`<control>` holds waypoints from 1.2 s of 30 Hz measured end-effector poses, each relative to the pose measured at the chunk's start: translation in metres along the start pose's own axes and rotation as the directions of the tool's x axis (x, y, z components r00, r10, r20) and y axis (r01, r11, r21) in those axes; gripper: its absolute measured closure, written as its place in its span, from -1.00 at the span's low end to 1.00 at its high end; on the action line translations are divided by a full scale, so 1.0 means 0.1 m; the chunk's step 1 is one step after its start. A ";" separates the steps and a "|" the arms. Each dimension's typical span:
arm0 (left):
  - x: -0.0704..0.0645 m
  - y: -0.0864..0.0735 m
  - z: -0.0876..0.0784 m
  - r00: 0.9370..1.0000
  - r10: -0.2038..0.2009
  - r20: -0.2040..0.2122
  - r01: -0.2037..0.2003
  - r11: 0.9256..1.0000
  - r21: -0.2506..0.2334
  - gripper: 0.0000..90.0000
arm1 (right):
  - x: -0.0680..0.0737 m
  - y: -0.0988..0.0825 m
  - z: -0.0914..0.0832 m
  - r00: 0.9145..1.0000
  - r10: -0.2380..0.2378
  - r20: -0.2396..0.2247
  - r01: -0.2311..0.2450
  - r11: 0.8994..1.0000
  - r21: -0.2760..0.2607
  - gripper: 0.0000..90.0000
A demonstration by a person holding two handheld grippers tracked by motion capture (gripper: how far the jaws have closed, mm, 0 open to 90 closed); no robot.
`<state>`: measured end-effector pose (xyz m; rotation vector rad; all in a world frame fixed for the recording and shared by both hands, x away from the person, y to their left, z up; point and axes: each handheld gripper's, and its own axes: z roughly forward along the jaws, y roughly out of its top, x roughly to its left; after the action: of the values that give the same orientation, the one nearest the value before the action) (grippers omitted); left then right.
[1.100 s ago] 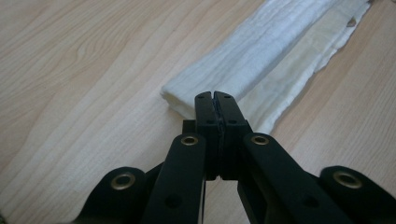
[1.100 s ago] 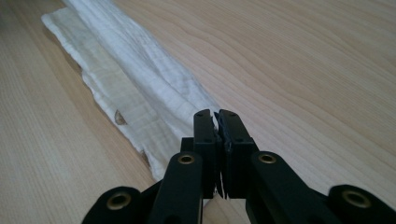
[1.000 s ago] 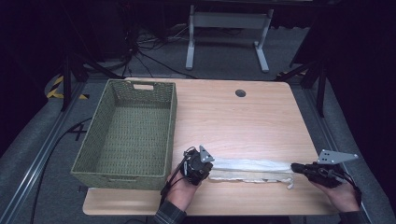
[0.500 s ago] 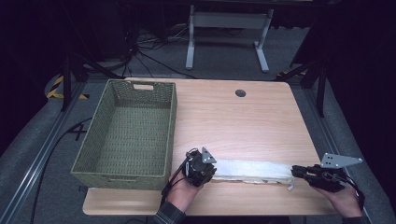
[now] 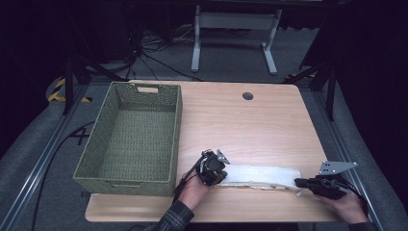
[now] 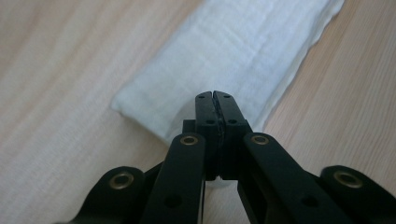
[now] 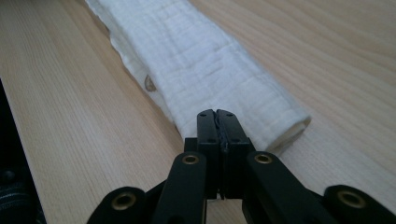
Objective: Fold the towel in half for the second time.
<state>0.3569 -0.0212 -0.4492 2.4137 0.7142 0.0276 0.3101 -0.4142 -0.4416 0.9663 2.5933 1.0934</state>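
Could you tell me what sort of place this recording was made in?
Probably a lab or studio set up for recording: a bare wooden table stands on grey carpet among dark surroundings, with cables on the floor and a metal stand behind it.

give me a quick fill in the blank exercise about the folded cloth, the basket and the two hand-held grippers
1. The folded white cloth lies on the wooden ____.
2. The green woven basket holds ____.
3. The jaws of the left hand-held gripper are ____.
4. The right hand-held gripper is at the cloth's ____ end in the high view.

Missing words: table; nothing; shut; right
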 end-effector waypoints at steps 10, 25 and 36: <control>-0.07 -0.04 -0.01 0.999 0.026 -0.044 -0.026 1.000 -0.003 0.99 | -0.06 0.04 0.11 0.998 -0.030 0.049 0.027 0.998 0.061 1.00; -0.18 0.04 -0.08 0.999 0.033 -0.012 -0.034 0.998 -0.057 0.99 | -0.27 0.24 0.19 0.995 -0.033 0.099 0.031 0.999 0.023 1.00; 0.04 0.42 0.04 0.998 0.058 -0.015 -0.058 0.996 -0.073 0.99 | 0.10 0.47 0.38 0.997 -0.081 -0.014 0.080 0.996 -0.037 1.00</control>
<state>0.3811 -0.0497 -0.4297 2.3658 0.6379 0.0918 0.3402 -0.3613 -0.4351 0.8406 2.5906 1.1278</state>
